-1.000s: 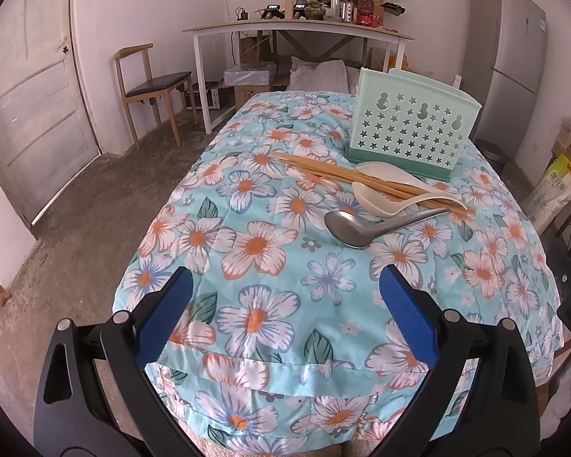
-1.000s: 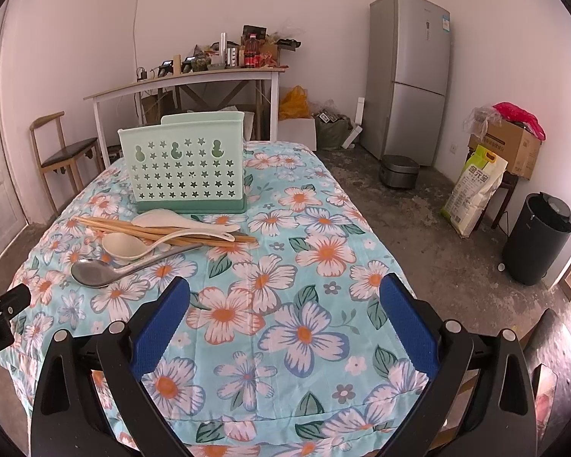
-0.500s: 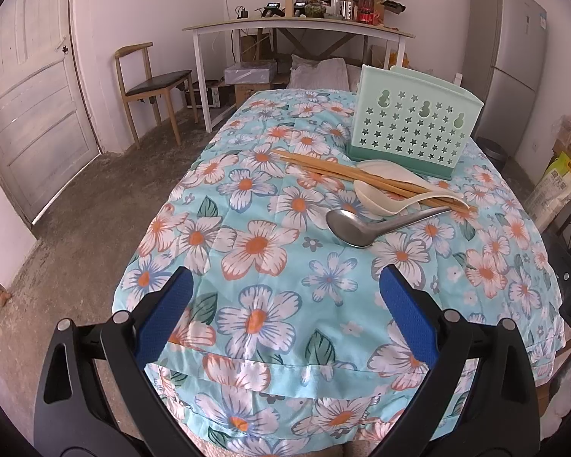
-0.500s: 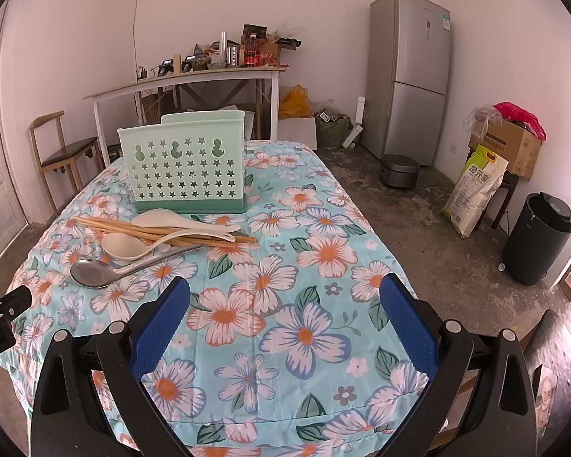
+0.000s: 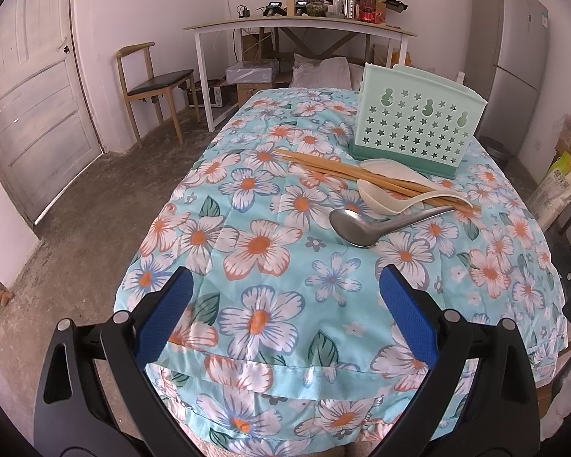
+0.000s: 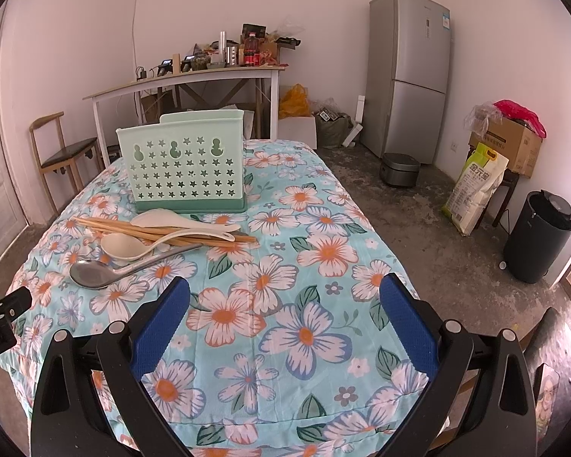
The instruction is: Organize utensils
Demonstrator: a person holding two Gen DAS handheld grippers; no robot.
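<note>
The flowered tabletop fills both views. Only the left wrist view shows the door; only the right shows the bin. Ahead of both gaping, empty grippers — left gripper, right gripper — stands the green holder, chopsticks and steel spoon nearer.

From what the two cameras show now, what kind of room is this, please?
Probably a plain room in a home, used for eating and storage. A grey fridge stands against the wall, a rice cooker sits on the concrete floor, and a floral cloth covers the table with spoons and chopsticks.
</note>
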